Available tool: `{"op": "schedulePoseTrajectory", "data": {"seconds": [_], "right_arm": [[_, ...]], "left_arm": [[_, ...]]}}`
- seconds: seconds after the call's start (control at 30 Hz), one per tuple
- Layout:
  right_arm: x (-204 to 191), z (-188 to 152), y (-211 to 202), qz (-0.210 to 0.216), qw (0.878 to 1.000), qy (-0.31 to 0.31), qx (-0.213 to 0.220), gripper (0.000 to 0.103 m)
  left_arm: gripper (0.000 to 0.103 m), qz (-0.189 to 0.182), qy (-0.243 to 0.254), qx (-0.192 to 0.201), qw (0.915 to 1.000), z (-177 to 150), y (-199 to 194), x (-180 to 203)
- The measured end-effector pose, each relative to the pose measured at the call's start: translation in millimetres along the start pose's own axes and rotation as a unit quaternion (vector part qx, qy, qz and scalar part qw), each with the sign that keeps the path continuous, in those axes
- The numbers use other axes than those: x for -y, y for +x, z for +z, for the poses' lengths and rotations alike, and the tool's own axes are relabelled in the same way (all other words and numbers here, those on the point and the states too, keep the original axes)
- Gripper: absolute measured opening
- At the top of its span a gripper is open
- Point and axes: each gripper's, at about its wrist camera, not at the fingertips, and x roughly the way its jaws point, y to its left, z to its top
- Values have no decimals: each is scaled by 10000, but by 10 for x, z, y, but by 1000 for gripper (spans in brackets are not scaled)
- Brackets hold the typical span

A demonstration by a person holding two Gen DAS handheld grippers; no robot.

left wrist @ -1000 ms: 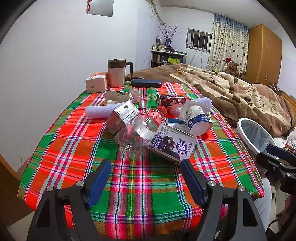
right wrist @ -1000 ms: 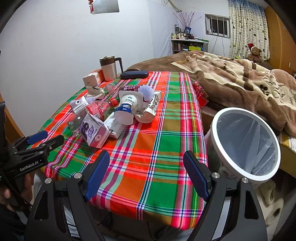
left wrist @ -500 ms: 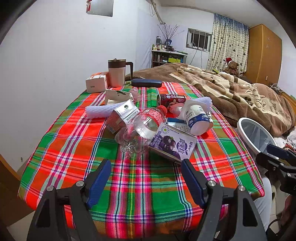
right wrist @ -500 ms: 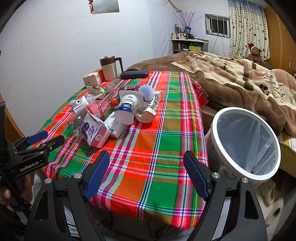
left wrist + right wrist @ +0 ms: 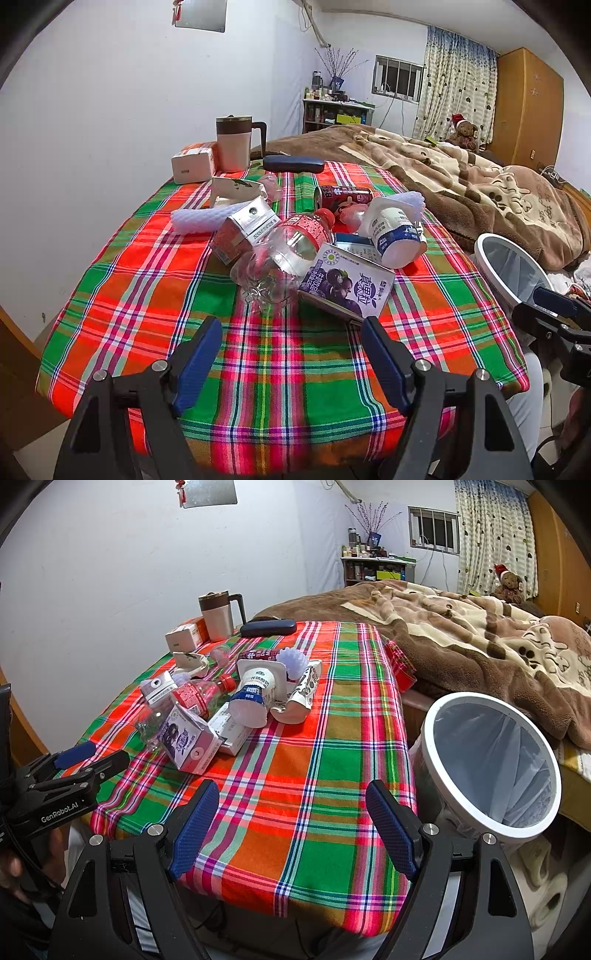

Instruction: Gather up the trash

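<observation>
Left hand-held gripper (image 5: 291, 354): released, empty, above worktop (image 5: 147, 280).
Right hand-held gripper (image 5: 293, 821): released, empty.
Bin (image 5: 436, 716): beside worktop edge.

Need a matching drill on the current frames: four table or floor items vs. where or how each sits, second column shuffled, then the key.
Things:
1. clear plastic bottle
2. purple milk carton
3. mug
4. trash bin

Places or states:
A. upright at the far end of the table, beside a white box
B. off the table's right edge, open, lined with a bag
C. lying on its side, red cap pointing away
D. nearest piece of the pile, lying flat ahead of the left gripper

Pairs: 1-C, 2-D, 3-A, 4-B
</observation>
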Motion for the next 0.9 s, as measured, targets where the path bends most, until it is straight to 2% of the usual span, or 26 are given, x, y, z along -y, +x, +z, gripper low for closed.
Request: {"op": "schedulePoseTrajectory", "data": {"seconds": [0.63, 0.9], "right_arm": [[-44, 48, 153, 79, 9999, 9, -153, 83], [-97, 182, 302, 189, 9997, -25, -155, 83]], "left_arm": [[77, 27, -29, -153, 9999, 17, 205, -87], [77, -66, -71, -159, 9998, 97, 313, -194]]}}
